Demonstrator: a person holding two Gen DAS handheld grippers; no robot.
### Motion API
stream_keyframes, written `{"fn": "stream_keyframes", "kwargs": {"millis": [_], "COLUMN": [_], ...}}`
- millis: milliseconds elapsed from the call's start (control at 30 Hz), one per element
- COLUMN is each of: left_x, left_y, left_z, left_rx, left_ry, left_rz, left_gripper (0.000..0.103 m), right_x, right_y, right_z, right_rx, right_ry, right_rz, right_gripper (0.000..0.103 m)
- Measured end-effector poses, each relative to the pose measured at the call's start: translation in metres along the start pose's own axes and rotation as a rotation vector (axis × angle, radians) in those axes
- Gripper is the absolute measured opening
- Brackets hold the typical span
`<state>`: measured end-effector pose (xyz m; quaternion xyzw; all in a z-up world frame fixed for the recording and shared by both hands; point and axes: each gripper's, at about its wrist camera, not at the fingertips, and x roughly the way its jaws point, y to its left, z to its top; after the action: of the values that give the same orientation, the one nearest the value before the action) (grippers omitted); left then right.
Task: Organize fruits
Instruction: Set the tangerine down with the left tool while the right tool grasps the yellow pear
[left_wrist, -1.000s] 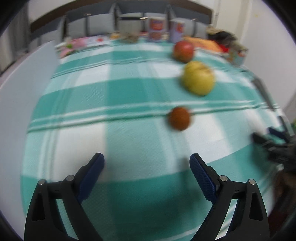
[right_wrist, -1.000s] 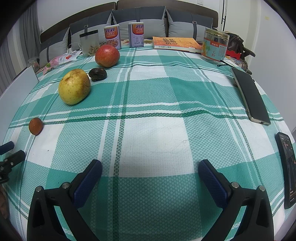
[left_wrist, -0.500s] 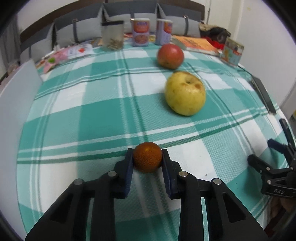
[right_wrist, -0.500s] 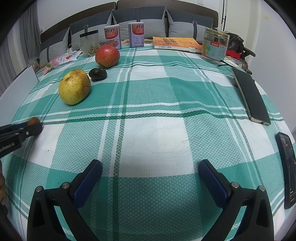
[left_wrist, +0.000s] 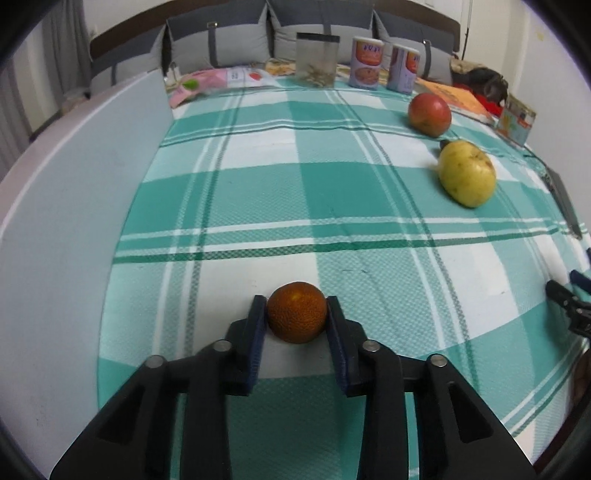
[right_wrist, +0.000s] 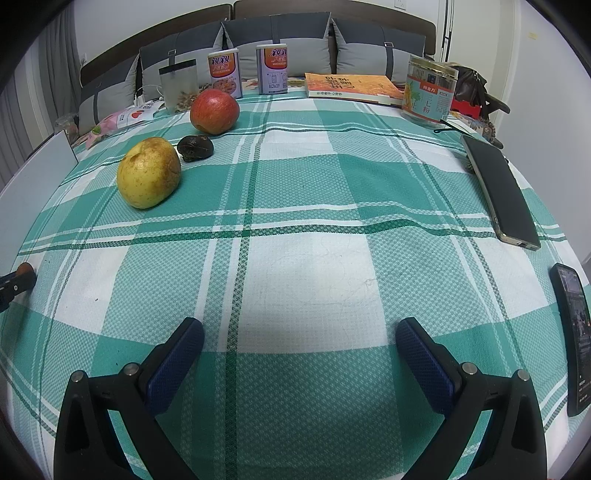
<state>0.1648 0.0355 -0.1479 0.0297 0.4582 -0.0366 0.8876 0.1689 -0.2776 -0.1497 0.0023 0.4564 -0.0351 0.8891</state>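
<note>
Left gripper (left_wrist: 296, 308), spread empty before, jaws now easing open around the small orange fruit (left_wrist: 296, 316); right gripper (right_wrist: 299, 341) unchanged, wide open, empty.

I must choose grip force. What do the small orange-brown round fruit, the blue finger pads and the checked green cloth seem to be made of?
Small orange-brown round fruit: matte, finely pebbled rind, probably firm.
Blue finger pads: dotted texture, likely rubber or foam.
Checked green cloth: woven fabric with a waffle-like weave, matte.
Left gripper: jaws opening, the fruit between its pads.

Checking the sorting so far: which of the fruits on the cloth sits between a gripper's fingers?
The small orange fruit, between the left gripper fingers, which are opening. The yellow pear, red apple and small dark fruit lie apart, untouched.
</note>
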Motion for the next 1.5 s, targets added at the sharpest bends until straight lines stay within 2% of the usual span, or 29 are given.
{"fn": "stream_keyframes", "kwargs": {"millis": [33, 100, 167, 200, 433, 533, 633, 733, 833, 900, 1000, 1067, 1100, 1133, 1167, 1267, 1500], "left_x": [0.001, 0.003, 0.006, 0.008, 0.009, 0.009, 0.009, 0.009, 0.009, 0.009, 0.009, 0.009, 0.009, 0.01, 0.01, 0.01, 0.009], "left_y": [-0.001, 0.0, 0.009, 0.014, 0.015, 0.015, 0.015, 0.015, 0.015, 0.015, 0.015, 0.015, 0.015, 0.015, 0.015, 0.015, 0.015], "left_z": [0.0, -0.001, -0.005, -0.007, -0.008, -0.008, -0.008, -0.008, -0.008, -0.008, -0.008, -0.008, -0.008, -0.008, -0.008, -0.008, -0.008], "left_rx": [0.003, -0.01, -0.055, -0.083, -0.081, -0.08, -0.08, -0.08, -0.08, -0.08, -0.08, -0.08, -0.08, -0.08, -0.08, -0.08, -0.08], "left_ry": [-0.005, -0.013, -0.017, -0.019, -0.019, -0.018, -0.018, -0.018, -0.018, -0.018, -0.018, -0.018, -0.017, -0.017, -0.017, -0.017, -0.017], "left_rz": [0.028, 0.068, 0.05, 0.044, 0.04, 0.042, 0.046, 0.046, 0.046, 0.046, 0.046, 0.046, 0.046, 0.046, 0.046, 0.046, 0.046], "left_gripper": [0.064, 0.085, 0.089, 0.096, 0.098, 0.099, 0.099, 0.099, 0.099, 0.099, 0.099, 0.099, 0.099, 0.099, 0.099, 0.099, 0.099], "right_x": [0.0, 0.0, 0.0, 0.0, 0.0, 0.001, -0.011, -0.009, 0.004, 0.019, 0.048, 0.06, 0.065, 0.067, 0.065, 0.06, 0.019], "right_y": [0.0, 0.0, 0.0, 0.0, 0.0, 0.002, 0.022, 0.063, 0.106, 0.127, 0.146, 0.149, 0.15, 0.149, 0.144, 0.13, 0.101], "right_z": [0.0, 0.0, 0.0, 0.0, 0.0, 0.008, 0.03, 0.061, 0.091, 0.106, 0.12, 0.123, 0.123, 0.122, 0.122, 0.119, 0.086], "right_rx": [0.0, 0.0, 0.0, 0.0, 0.002, 0.036, 0.084, 0.006, -0.089, -0.146, -0.175, -0.167, -0.162, -0.16, -0.152, -0.089, -0.125], "right_ry": [0.0, 0.0, 0.0, 0.0, 0.003, 0.046, -0.007, -0.026, -0.039, -0.021, 0.053, 0.103, 0.128, 0.14, 0.123, 0.13, 0.165], "right_rz": [0.0, 0.0, 0.0, 0.0, -0.003, 0.002, 0.139, 0.184, 0.172, 0.128, 0.054, 0.054, 0.068, 0.045, 0.019, 0.096, 0.181], "right_gripper": [0.103, 0.103, 0.103, 0.103, 0.103, 0.103, 0.103, 0.103, 0.103, 0.103, 0.103, 0.102, 0.09, 0.081, 0.064, 0.064, 0.064]}}
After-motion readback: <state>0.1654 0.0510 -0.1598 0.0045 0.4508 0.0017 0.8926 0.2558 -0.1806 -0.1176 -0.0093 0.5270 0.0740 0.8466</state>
